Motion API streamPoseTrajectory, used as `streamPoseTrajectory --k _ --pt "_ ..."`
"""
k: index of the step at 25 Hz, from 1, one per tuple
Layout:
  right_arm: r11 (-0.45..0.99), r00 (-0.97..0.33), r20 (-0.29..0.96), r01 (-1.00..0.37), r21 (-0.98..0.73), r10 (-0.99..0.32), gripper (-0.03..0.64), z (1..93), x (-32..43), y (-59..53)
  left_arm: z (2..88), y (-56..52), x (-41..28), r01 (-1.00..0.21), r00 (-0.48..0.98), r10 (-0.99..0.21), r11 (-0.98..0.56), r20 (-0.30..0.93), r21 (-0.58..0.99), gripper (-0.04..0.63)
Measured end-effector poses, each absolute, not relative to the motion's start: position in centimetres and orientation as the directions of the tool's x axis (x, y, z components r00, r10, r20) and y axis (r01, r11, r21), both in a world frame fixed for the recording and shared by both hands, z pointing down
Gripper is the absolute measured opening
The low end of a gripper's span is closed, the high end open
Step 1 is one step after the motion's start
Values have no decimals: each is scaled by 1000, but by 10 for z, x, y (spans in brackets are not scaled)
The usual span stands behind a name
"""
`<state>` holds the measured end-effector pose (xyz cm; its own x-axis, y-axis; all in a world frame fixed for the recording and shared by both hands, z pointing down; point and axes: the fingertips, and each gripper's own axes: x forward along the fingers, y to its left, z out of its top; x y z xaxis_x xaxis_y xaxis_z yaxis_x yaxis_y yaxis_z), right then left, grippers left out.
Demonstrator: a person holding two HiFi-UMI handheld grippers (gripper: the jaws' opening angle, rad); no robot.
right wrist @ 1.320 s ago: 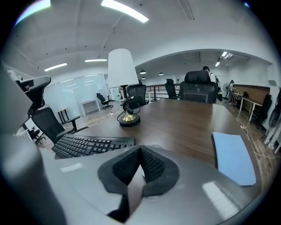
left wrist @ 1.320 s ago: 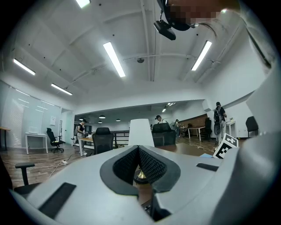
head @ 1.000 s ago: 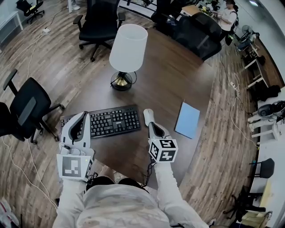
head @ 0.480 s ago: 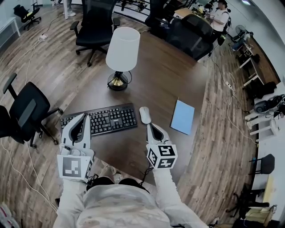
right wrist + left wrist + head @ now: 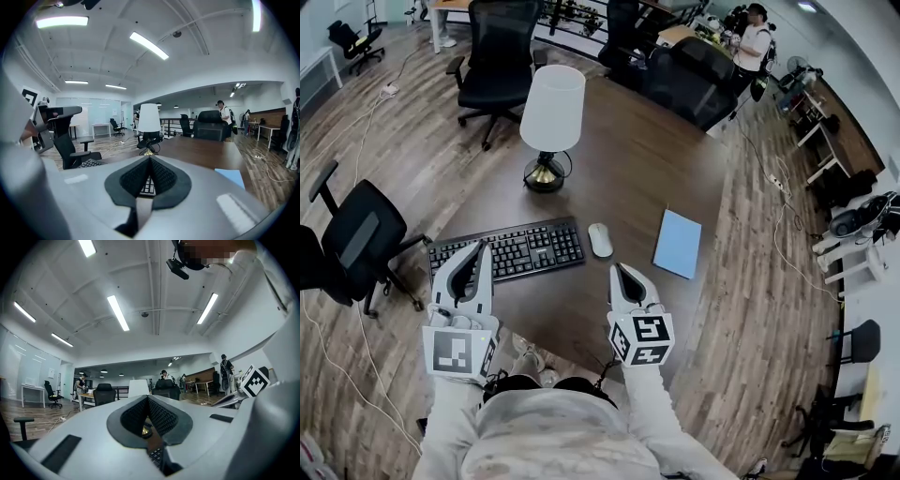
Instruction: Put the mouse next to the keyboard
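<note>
A white mouse point(image 5: 600, 240) lies on the dark wooden table point(image 5: 647, 159), just off the right end of the black keyboard point(image 5: 525, 249) and apart from both grippers. My right gripper point(image 5: 620, 271) hovers a short way nearer me than the mouse, shut with nothing in it. In the right gripper view, keyboard keys point(image 5: 147, 185) show past the closed pads. My left gripper point(image 5: 478, 248) is shut and empty too, and its tip overlaps the keyboard's left part in the head view. Through its jaws a few keys point(image 5: 155, 454) show.
A white-shaded lamp point(image 5: 552, 112) stands behind the keyboard, its brass base point(image 5: 543, 173) on the table. A blue notebook point(image 5: 678, 244) lies right of the mouse. Black office chairs point(image 5: 356, 239) ring the table. A person point(image 5: 754, 42) stands far back.
My right gripper has drawn back toward me, away from the mouse, which stays beside the keyboard's right end. The left gripper has held its place.
</note>
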<state>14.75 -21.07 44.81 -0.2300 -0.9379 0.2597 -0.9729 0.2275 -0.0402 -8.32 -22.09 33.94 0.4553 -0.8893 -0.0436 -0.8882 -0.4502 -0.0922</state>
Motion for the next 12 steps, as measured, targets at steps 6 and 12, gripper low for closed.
streamPoseTrajectory --k 6,12 --pt "227 -228 202 -974 -29 -953 11 422 149 -190 332 -204 -79 -883 465 -883 -459 -57 -95 5" --pt "237 -240 137 -971 -34 -961 11 397 150 -167 328 -185 -75 -880 473 -879 -465 -69 -98 5"
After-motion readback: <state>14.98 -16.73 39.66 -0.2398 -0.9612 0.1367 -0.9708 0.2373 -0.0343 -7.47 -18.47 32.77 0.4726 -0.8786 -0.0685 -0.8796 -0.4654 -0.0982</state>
